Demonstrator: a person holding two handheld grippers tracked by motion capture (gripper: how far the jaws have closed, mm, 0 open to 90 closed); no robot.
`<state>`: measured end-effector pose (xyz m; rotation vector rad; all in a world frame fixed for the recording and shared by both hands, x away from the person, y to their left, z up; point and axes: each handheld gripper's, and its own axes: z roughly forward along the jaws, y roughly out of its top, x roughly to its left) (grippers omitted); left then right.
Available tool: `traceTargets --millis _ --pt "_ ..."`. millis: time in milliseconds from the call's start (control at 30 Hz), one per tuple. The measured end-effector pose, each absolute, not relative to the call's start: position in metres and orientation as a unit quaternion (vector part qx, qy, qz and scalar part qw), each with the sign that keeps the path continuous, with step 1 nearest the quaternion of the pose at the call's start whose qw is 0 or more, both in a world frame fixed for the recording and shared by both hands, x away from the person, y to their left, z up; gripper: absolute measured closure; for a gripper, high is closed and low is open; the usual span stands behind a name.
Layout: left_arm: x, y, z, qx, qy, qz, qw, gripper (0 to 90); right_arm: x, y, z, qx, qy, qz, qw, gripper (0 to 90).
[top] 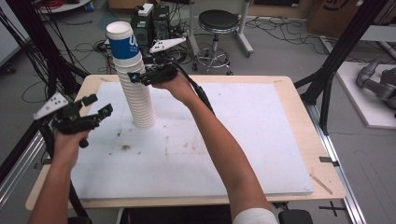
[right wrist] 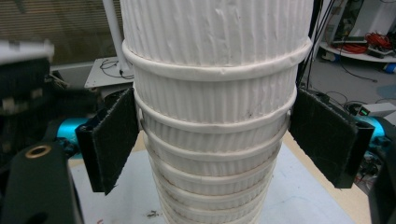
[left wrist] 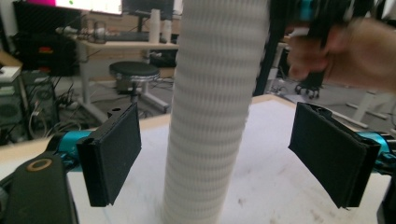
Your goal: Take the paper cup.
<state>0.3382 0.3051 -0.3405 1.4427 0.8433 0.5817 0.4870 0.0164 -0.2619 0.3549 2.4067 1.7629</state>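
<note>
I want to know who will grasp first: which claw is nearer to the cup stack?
Right. The right claw straddles the cup stack high up, jaws open around it. The left claw is open, apart, lower to its left.

A grey floor [top: 280, 51] lies beyond the bench [top: 299, 112], strewn with black cables [top: 88, 46]. A round black stool [top: 218, 21] on a chrome base stands near white desk legs [top: 243, 32]. Dark computer boxes [top: 149, 23] sit behind the bench, and black frame struts [top: 343, 46] rise at the right.
</note>
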Motion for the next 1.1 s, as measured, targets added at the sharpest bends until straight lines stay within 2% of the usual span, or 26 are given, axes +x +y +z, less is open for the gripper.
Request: traceTargets --millis 33,67,267,467,667,833,933,1100 --pt "0.347 0.304 -0.314 0.635 0.349 0.258 0.639 16.3 0.487 0.016 -0.262 0.119 0.799 0.585 0.068 17.0" --pt "0.347 0.304 -0.314 0.635 0.349 0.258 0.639 16.3 0.487 0.016 -0.262 0.119 0.799 0.585 0.068 17.0" --pt "0.371 0.293 -0.237 0.652 0.300 0.270 0.642 16.2 0.488 0.015 -0.262 0.116 0.799 0.586 0.067 17.2" --pt "0.393 0.275 -0.199 0.668 0.285 0.268 0.633 16.2 0.487 0.014 -0.262 0.118 0.799 0.586 0.065 17.3" --pt "0.414 0.249 -0.188 0.697 0.282 0.266 0.604 16.2 0.488 0.014 -0.262 0.117 0.800 0.585 0.068 17.3" --pt "0.426 0.239 -0.192 0.702 0.298 0.260 0.592 16.0 0.487 0.014 -0.261 0.116 0.802 0.583 0.067 17.3" --pt "0.428 0.239 -0.193 0.701 0.300 0.261 0.592 21.4 0.486 0.013 -0.261 0.117 0.802 0.582 0.065 17.4" --pt "0.427 0.240 -0.188 0.696 0.293 0.266 0.599 24.5 0.487 0.013 -0.261 0.115 0.803 0.581 0.067 17.4"
